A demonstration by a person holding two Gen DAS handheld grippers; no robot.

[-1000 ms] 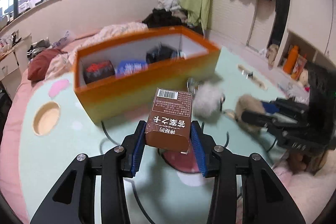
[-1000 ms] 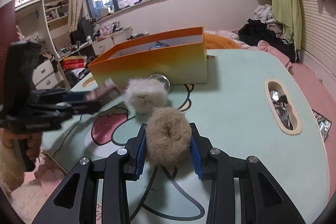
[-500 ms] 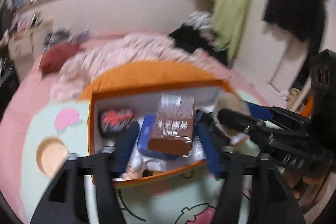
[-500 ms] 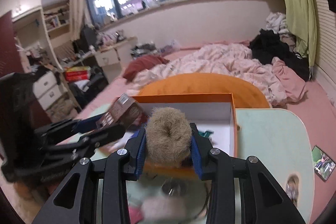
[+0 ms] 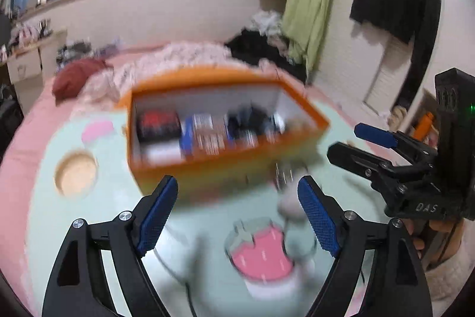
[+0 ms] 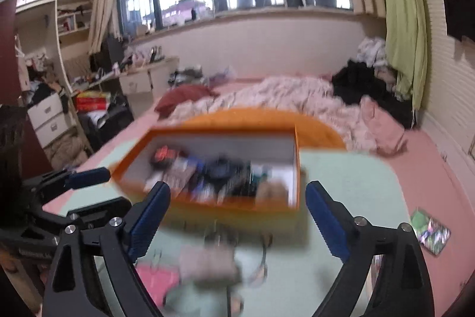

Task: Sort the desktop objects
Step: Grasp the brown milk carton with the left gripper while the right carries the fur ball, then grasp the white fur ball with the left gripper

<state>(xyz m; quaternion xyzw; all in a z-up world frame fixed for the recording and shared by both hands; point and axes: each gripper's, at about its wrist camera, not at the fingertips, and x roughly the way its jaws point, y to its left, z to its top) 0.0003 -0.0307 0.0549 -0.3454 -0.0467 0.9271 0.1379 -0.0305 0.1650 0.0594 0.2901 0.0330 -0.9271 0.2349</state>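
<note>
Both grippers stand wide open and empty: left gripper [image 5: 237, 207], right gripper [image 6: 237, 216]. The orange box [image 5: 225, 171] sits toward the table's [image 5: 38, 222] far edge. The remaining pale fluffy item [image 6: 207, 260], blurred, lies just before the box's near wall, between the right fingers; the right is judged nearer.

Two fisheye views looking forward over the desk toward the orange box

Each camera sits behind its hand-held gripper, above the desk [image 5: 44, 213], angled down at the nearby orange box [image 5: 225, 165] ahead; both share box, bed [image 6: 282, 97] and window wall, and each catches the other hand-held gripper at its edge.
</note>
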